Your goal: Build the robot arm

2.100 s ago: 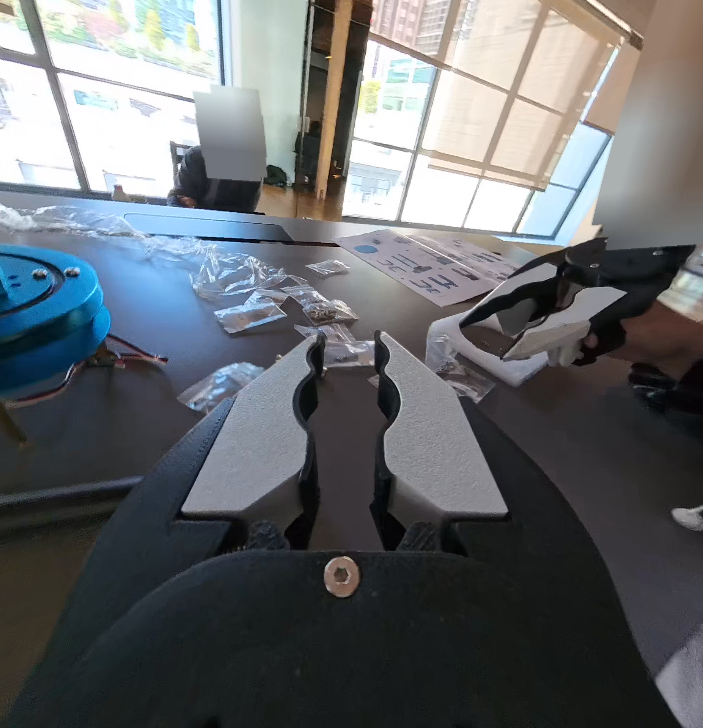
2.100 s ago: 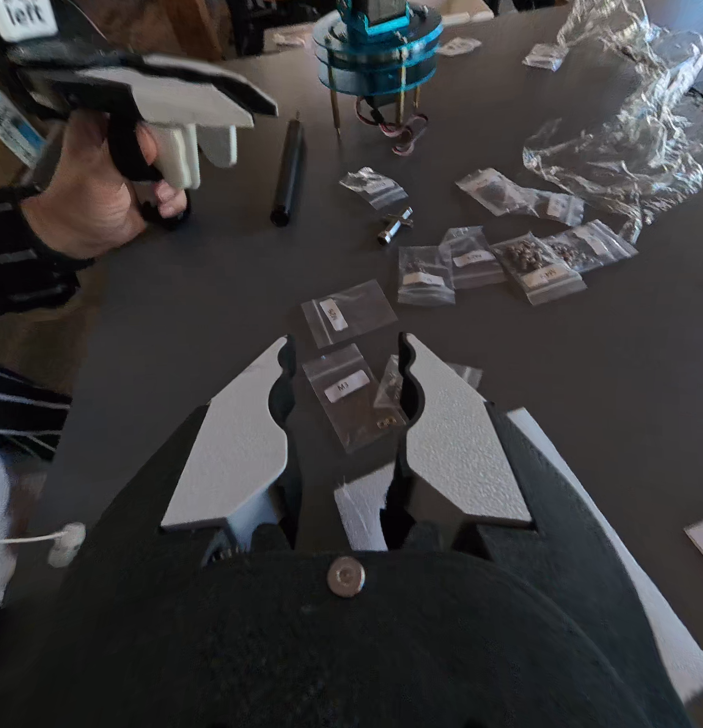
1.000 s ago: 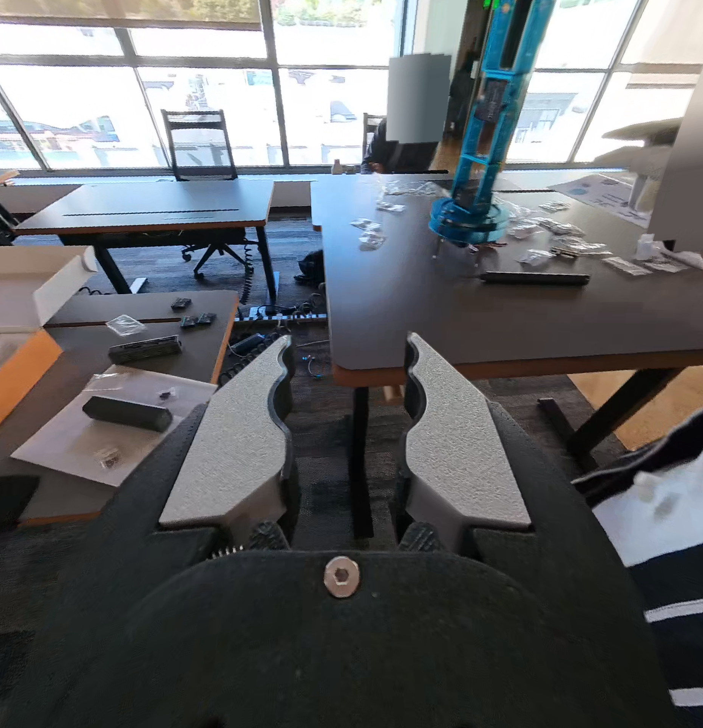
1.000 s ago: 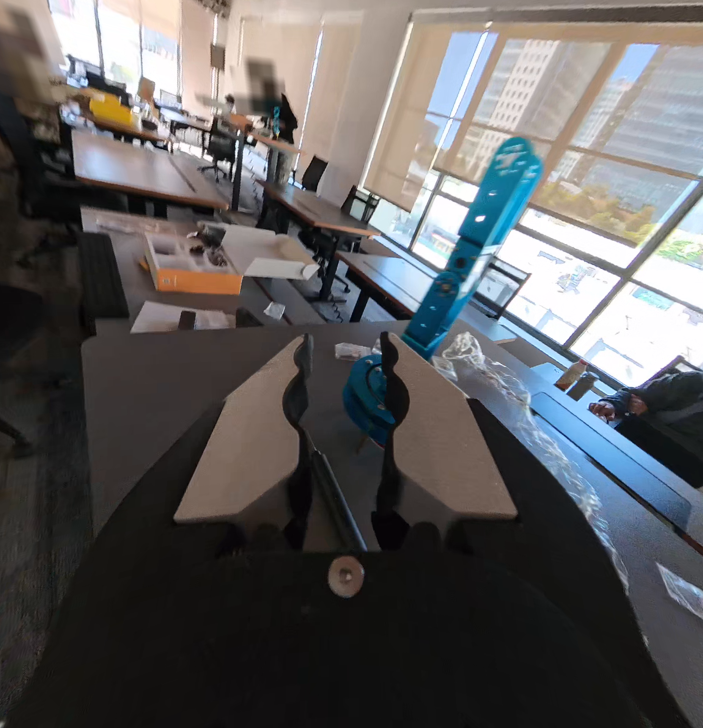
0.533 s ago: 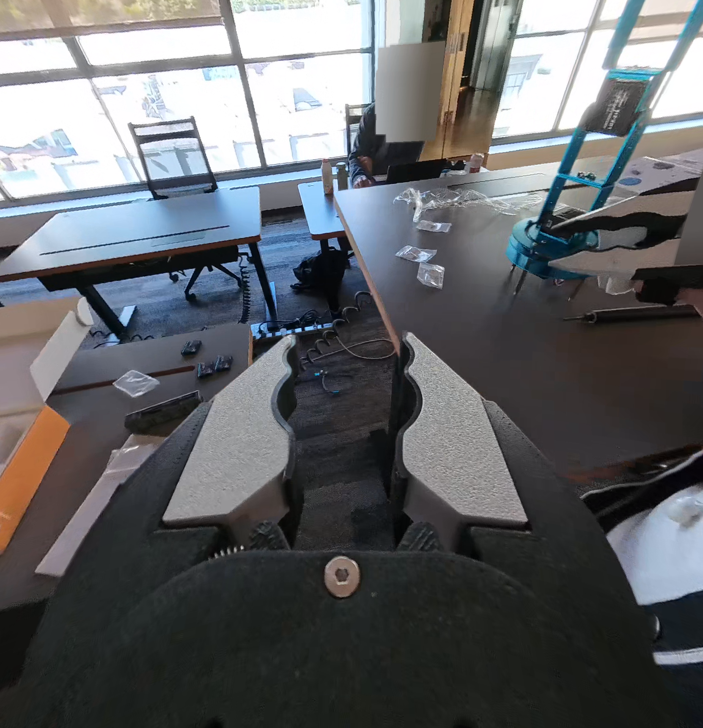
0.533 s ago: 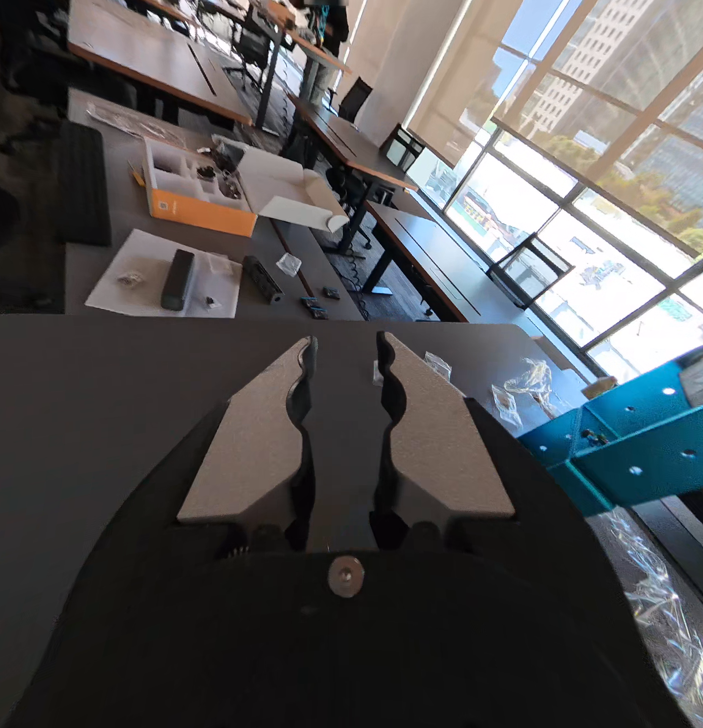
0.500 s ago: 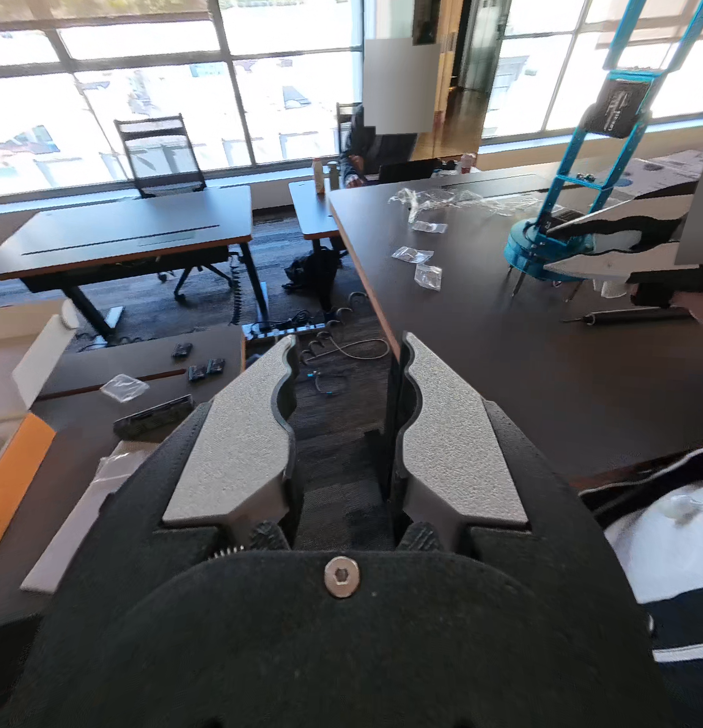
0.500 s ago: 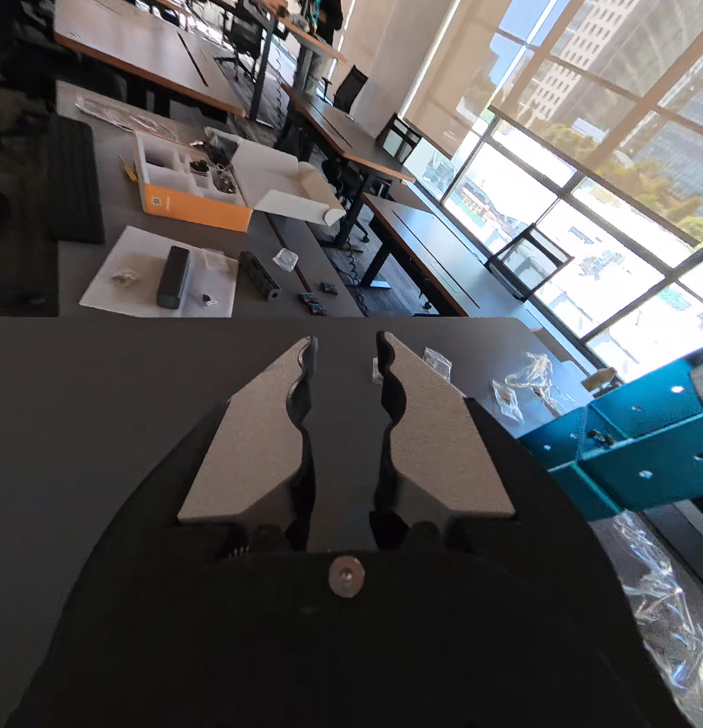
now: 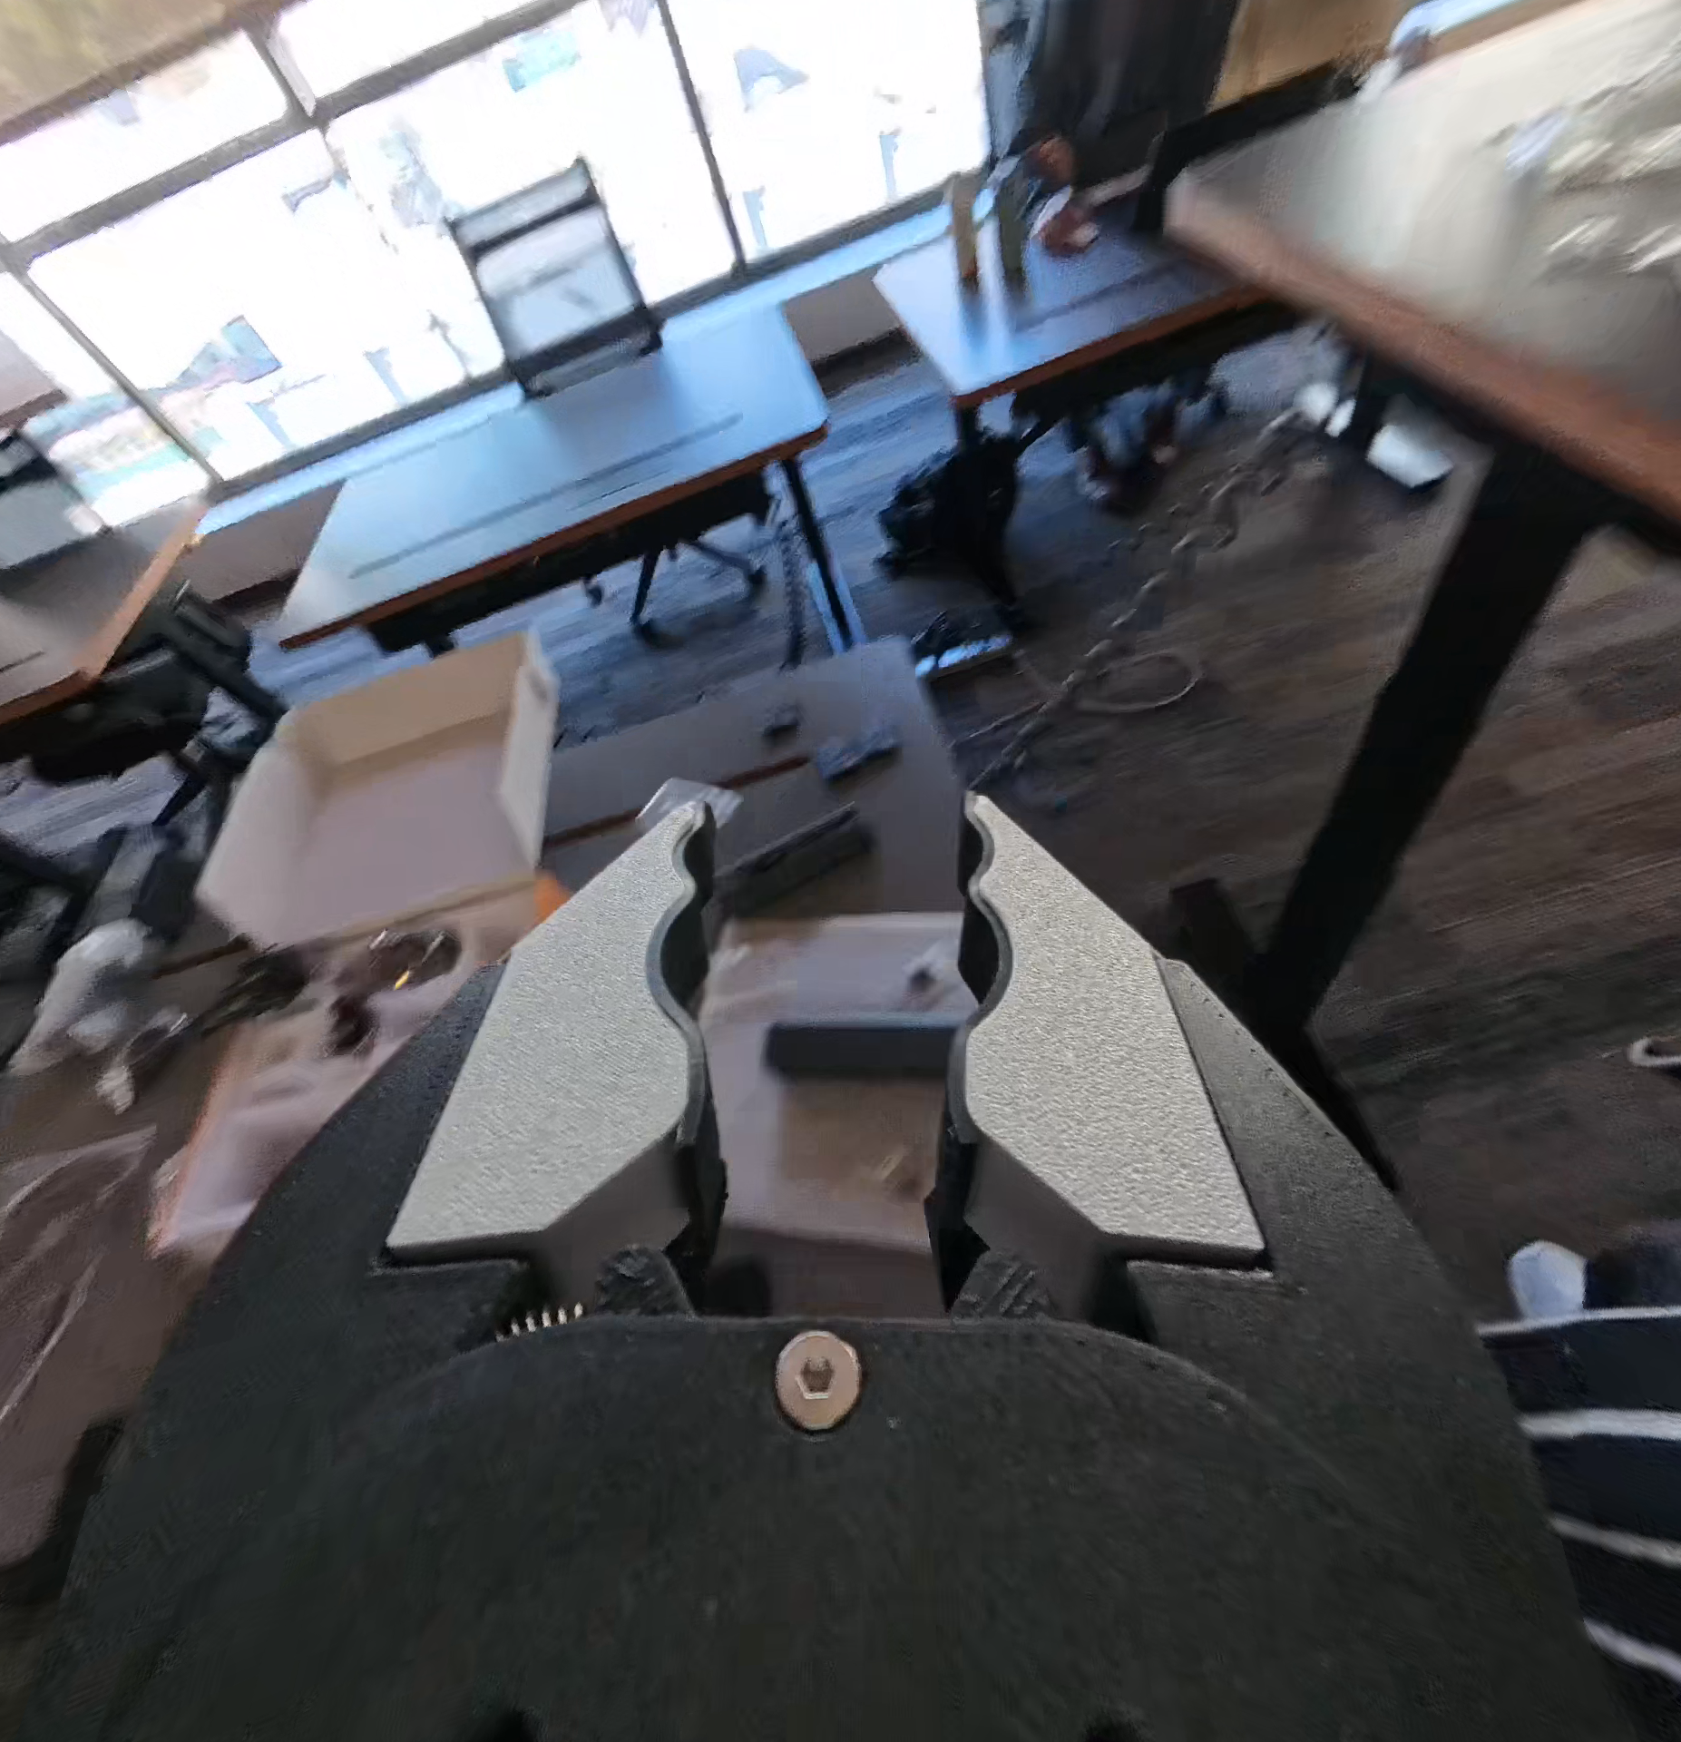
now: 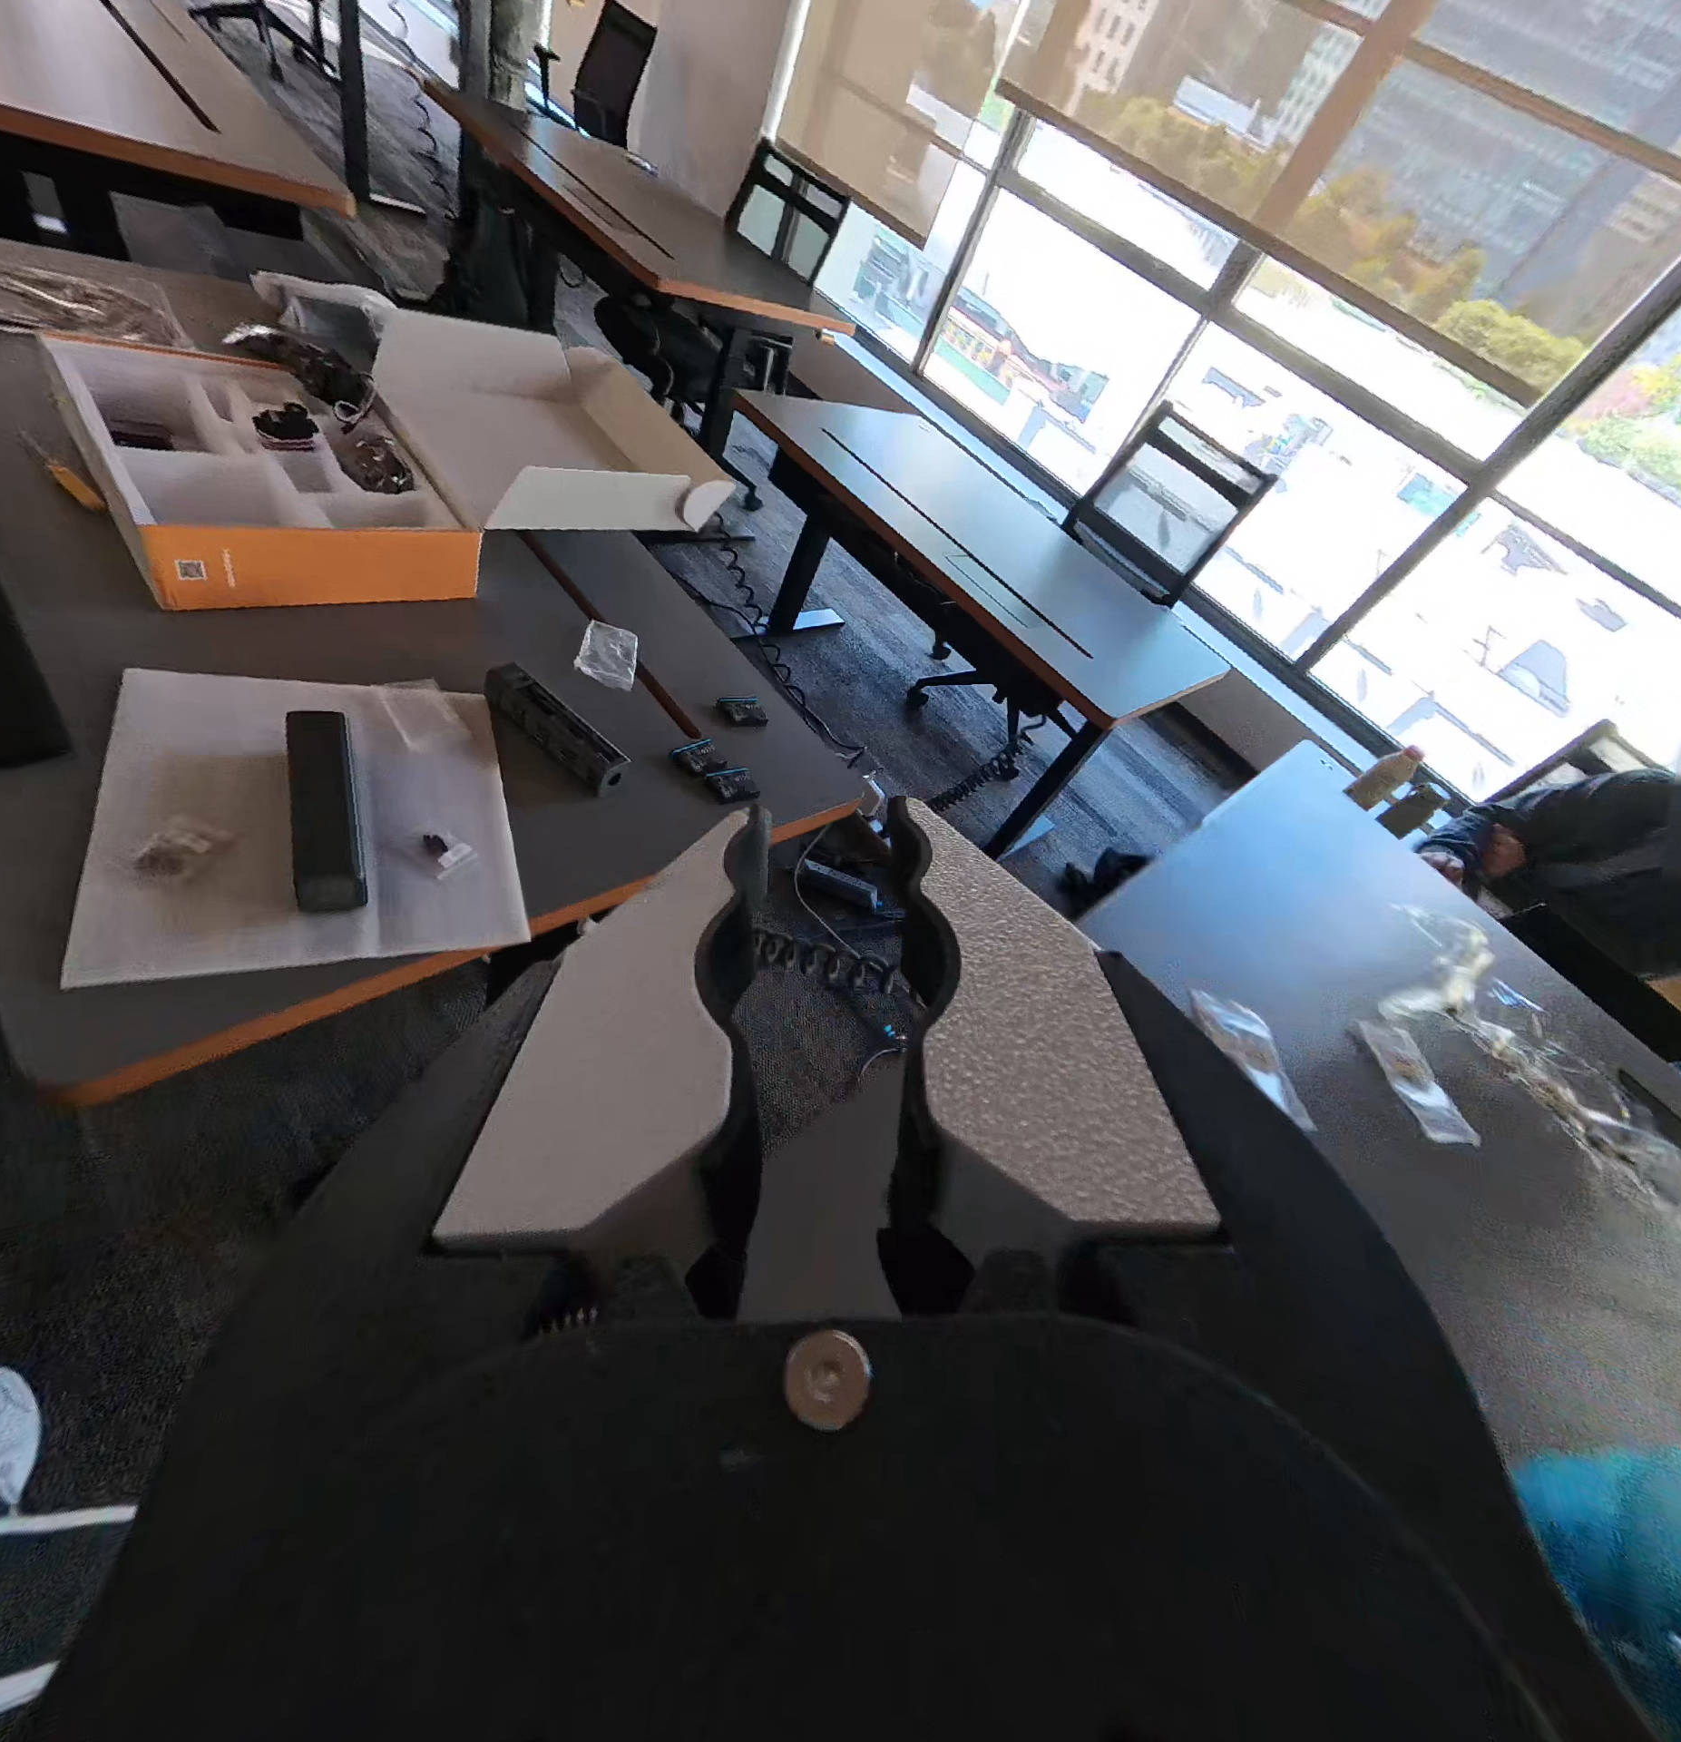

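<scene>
Over the low side desk (image 9: 874, 716), off the edge of the dark table (image 10: 1383, 943): the left gripper (image 9: 833, 815), jaws spread wide with nothing between them. Pointed down at a black bar (image 9: 855, 1046) on a white sheet (image 9: 817, 1159), near but not touching. Two seconds back, aimed at small plastic bags on the dark table; half a second back, aimed past that table's corner towards the floor; now dipped lower and blurred with motion.

Beside it, the right gripper (image 10: 825, 815), jaws parted by a narrow gap, nothing seen gripped (only carpet, a coiled cable and a dark table corner through the gap). Earlier held low over the bags; since swung out and up, now well clear of any object.

From the right wrist view alone: sharp detail of the side desk, with the black bar (image 10: 323, 811), the white sheet (image 10: 205, 754), an open orange box (image 10: 318, 566) with compartments, plastic bags (image 10: 1242, 1037) on the dark table, and a seated person (image 10: 1571, 829) at its far end. From the left wrist view alone: a striped sleeve (image 9: 1619, 1414) at the right edge and the table leg (image 9: 1402, 773).
</scene>
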The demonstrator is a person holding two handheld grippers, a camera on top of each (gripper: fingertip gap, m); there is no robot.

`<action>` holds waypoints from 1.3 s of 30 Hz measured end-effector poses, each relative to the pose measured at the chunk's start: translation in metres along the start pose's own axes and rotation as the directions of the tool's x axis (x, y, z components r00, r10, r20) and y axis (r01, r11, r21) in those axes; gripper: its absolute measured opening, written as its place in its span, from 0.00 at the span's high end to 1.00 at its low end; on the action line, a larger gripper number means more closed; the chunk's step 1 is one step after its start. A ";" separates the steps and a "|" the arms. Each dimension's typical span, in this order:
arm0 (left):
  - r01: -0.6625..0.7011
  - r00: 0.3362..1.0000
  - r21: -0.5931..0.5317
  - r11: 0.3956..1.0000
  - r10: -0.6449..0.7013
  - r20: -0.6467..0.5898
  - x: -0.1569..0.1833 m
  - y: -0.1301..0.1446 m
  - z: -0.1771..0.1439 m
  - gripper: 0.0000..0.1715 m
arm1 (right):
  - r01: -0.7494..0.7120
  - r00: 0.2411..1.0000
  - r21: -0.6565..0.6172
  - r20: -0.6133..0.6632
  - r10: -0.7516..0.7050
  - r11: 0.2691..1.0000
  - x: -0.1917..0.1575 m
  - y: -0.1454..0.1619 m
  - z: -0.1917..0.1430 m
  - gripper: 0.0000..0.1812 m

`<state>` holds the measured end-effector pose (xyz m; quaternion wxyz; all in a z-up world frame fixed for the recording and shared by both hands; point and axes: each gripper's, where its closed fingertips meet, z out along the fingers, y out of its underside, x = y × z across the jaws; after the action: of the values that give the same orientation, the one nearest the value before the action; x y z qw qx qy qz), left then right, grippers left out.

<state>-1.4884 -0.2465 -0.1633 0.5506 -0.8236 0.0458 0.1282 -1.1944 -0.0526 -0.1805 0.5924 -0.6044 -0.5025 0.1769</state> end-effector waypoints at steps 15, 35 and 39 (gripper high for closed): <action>0.143 0.986 -0.208 0.968 -0.121 0.114 -0.189 0.135 -0.067 0.71 | -0.001 0.973 -0.214 0.227 0.050 0.977 -0.176 -0.021 0.171 0.86; 0.172 0.983 -0.201 0.964 -0.155 0.098 -0.221 0.151 -0.070 0.75 | -0.232 0.695 -0.523 0.501 0.516 0.820 -0.352 0.072 0.245 0.88; 0.134 0.991 -0.196 0.971 -0.131 0.028 -0.255 0.173 -0.087 0.75 | -0.285 0.712 -0.614 0.379 0.591 0.736 -0.421 0.126 0.285 0.95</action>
<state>-1.7575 -0.4108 -0.2200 0.4737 -0.8744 -0.0263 0.1012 -1.5563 -0.2168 -0.5209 0.1755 -0.7665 -0.5135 0.3434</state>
